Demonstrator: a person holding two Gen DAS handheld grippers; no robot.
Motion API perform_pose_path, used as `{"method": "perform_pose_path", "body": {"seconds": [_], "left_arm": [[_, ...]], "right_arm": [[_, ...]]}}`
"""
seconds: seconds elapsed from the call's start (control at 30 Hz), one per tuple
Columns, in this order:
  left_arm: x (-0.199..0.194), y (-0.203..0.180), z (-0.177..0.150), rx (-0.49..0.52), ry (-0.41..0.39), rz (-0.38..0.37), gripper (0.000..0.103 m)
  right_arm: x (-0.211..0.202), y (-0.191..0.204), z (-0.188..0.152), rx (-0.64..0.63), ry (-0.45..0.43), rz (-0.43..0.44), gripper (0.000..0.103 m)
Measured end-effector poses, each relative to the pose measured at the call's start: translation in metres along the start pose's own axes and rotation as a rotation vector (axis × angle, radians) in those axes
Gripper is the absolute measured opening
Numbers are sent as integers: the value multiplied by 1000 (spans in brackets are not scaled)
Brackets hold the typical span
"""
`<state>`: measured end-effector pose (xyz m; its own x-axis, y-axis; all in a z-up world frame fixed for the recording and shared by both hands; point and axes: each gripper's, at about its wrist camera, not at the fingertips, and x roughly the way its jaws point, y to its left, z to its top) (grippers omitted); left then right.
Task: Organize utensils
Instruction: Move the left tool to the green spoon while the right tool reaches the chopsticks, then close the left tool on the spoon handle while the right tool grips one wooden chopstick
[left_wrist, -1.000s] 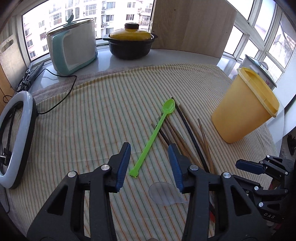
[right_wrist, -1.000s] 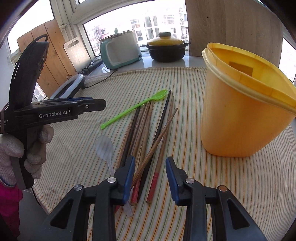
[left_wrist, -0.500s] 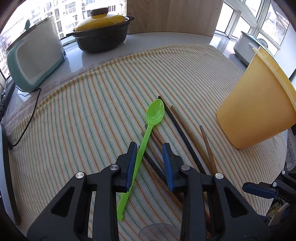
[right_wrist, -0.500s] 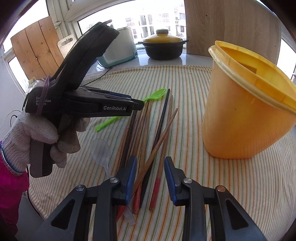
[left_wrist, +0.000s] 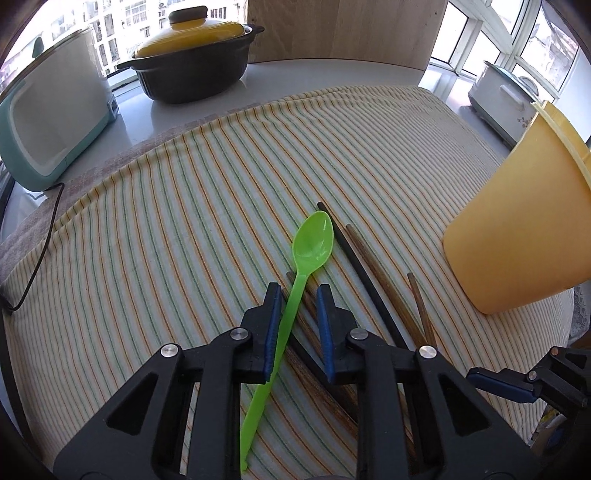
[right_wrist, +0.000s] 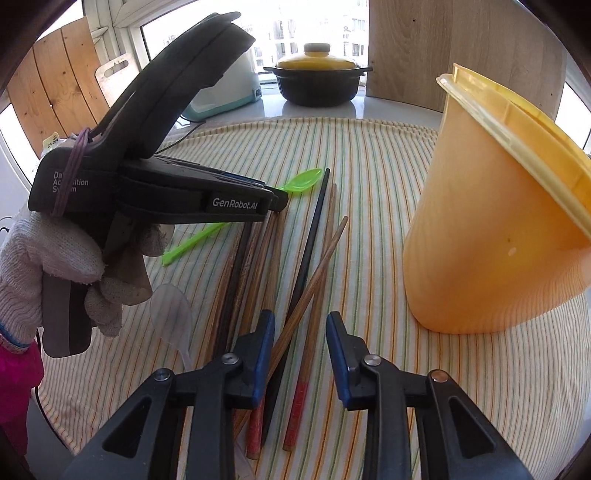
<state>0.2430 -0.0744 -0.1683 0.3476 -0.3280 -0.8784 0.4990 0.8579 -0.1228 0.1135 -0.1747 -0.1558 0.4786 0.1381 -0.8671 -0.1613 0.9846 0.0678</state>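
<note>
We have our left gripper (left_wrist: 298, 295) low over the striped cloth (left_wrist: 184, 229), fingers level and pointing away from us, held in a white-gloved hand (right_wrist: 55, 258) that the right wrist view catches from the side. Its jaws stand a narrow gap apart, either side of the green spoon (left_wrist: 295, 295): the handle runs right between them, close along the left blue pad (left_wrist: 271, 328), though we cannot tell whether that pad touches it. The spoon's bowl lies out past the fingertips and its flat tail reaches back under the gripper body.

Our right gripper (right_wrist: 300, 328) hovers over the near ends of the chopsticks (right_wrist: 314, 258), jaws wide apart and holding nothing; one brown stick crosses diagonally through the gap below.

Plenty is hidden. The left gripper covers the middle of the spoon in the right wrist view, and both grippers hide parts of the chopstick bundle. A clear plastic spoon (right_wrist: 173, 321) lies hard to make out beside the gloved hand. The yellow container (right_wrist: 498, 229) stands on the cloth to the right of the chopsticks, its rim cut off by the frame.
</note>
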Motion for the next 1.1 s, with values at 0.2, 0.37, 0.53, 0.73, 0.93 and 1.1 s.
{"method": "perform_pose_path", "body": {"seconds": [0.2,0.37,0.53,0.73,0.93,1.1], "left_arm": [[2,3,2,-8,-2,-13,11],[0,6,1,-19,-9,-15,4],[-2,10,-1,-38,-14,-16,4],[-8,13,-6,-50,-23,-7,4],[-14,14,-11,-47,-33,6,4],[-17,18,-14,-56,-34,10,4]], "right_arm": [[12,0,3,0,21,1,25],[17,1,3,-6,28,-6,17],[17,-1,4,5,25,11,12],[13,-4,5,25,15,36,4],[10,-2,7,20,2,41,2],[9,1,7,-8,5,24,3]]}}
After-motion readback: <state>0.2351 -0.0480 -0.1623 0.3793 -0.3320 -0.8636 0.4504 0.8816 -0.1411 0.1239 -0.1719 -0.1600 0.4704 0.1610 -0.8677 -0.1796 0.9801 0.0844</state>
